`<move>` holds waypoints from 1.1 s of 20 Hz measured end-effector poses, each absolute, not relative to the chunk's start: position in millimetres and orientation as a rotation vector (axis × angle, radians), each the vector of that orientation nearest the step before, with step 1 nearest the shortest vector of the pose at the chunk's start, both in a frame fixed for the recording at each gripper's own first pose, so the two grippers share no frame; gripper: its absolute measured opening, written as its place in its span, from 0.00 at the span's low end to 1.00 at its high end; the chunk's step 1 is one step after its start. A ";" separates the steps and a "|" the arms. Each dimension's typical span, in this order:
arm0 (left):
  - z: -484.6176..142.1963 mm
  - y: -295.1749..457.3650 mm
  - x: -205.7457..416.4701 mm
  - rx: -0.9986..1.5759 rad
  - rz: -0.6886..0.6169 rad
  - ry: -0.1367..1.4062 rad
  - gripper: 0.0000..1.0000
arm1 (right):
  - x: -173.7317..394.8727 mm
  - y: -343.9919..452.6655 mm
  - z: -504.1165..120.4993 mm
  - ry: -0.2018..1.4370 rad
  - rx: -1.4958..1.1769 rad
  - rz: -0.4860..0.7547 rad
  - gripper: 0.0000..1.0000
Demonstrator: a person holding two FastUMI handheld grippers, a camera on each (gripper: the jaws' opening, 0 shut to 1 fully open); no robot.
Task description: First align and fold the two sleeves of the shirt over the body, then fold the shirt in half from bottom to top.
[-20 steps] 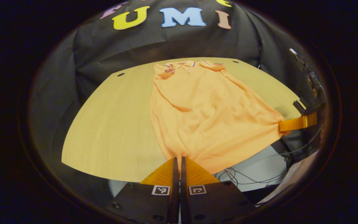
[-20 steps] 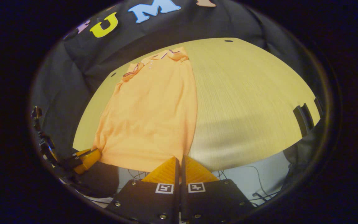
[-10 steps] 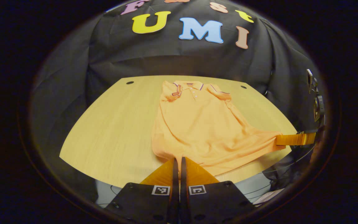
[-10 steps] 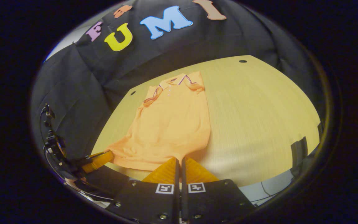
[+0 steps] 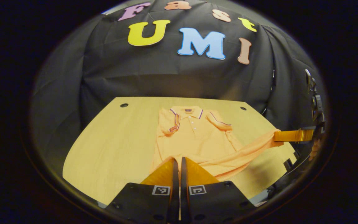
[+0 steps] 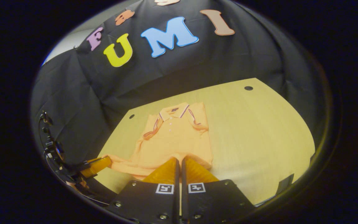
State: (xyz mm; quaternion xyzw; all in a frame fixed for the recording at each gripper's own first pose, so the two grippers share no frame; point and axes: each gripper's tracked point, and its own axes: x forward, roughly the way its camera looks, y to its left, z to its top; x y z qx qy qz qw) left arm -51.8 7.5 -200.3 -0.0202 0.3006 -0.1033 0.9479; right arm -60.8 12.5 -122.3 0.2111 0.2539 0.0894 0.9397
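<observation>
An orange polo shirt (image 5: 197, 137) lies on the wooden table (image 5: 110, 146), collar at the far side, both sleeves folded over the body. My left gripper (image 5: 177, 160) is shut on the shirt's left bottom corner, lifted above the table. In the right gripper view the shirt (image 6: 174, 137) shows its collar and folded sleeves, and my right gripper (image 6: 179, 160) is shut on its right bottom corner. The hem hangs between the two grippers as a raised band. The right gripper (image 5: 292, 136) appears at the right edge of the left gripper view; the left gripper (image 6: 96, 165) sits at the lower left of the right gripper view.
The booth's black cloth wall (image 5: 172, 74) stands right behind the table's far edge. Small dark holes (image 5: 124, 105) mark the table's far corners. Bare wood (image 6: 259, 133) spreads to the right of the shirt. A dark fitting (image 6: 286, 184) sits at the table's near right edge.
Both grippers have carried the bottom hem up and forward towards the collar. The flat part of the shirt has grown shorter and the table's near edge has dropped out of sight.
</observation>
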 end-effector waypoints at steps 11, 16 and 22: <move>-174.9 2.0 108.8 -0.054 -0.328 0.541 0.09 | 68.9 -0.5 -78.3 0.469 0.401 0.050 0.02; -173.0 -1.1 154.8 -0.055 -0.308 0.509 0.08 | 116.4 -4.9 -65.9 0.467 0.364 0.044 0.03; -188.4 6.5 206.2 -0.026 -0.217 0.499 0.08 | 173.5 -12.8 -73.9 0.487 0.323 0.077 0.03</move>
